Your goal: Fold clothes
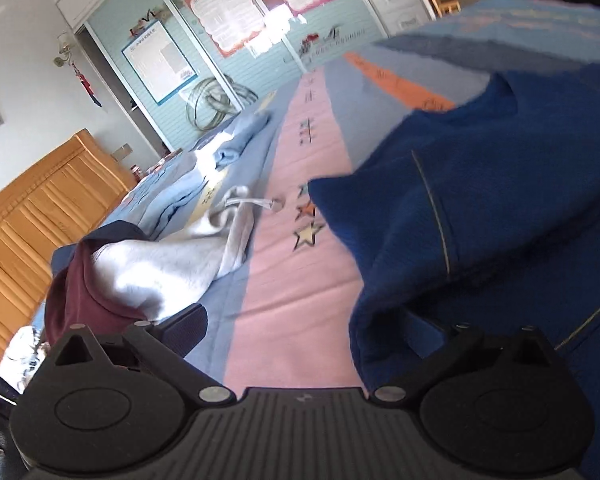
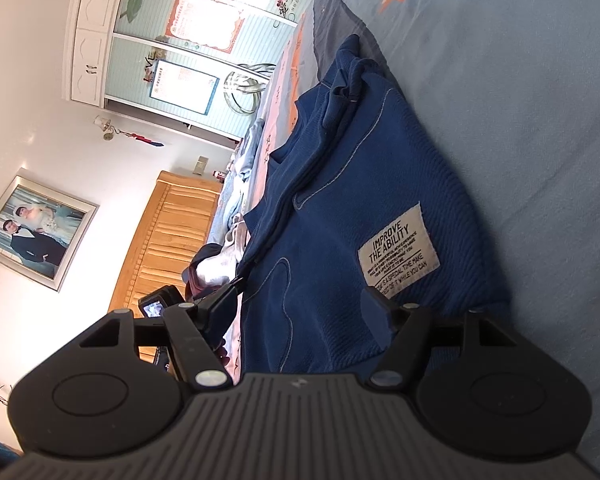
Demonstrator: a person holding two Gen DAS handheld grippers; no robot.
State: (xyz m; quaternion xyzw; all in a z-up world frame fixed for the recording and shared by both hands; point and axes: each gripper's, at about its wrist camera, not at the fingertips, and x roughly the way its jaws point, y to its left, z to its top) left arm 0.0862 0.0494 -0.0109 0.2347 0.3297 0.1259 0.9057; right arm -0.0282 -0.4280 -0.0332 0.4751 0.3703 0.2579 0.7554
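The dark blue knit sweatshirt [image 2: 340, 208] lies rumpled, partly doubled on the bed [image 2: 540, 120]; both claws, left [image 1: 300, 332] and right [image 2: 304, 312], gape wide, holding nothing; folding looks unfinished.

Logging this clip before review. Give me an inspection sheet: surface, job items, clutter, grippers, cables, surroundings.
Surface: bed with a pink, blue and orange striped cover bearing star motifs.
Job's things: blue sweater spread on the bed, its white text patch facing up.
Clutter: white and maroon garments heaped to one side; light blue cloth further back.
Grippers: left gripper open, one finger under the sweater's edge; right gripper open over the sweater.
Cables: nothing seen.
Surroundings: wooden headboard, wardrobe with posters, framed photo, wall lamp.
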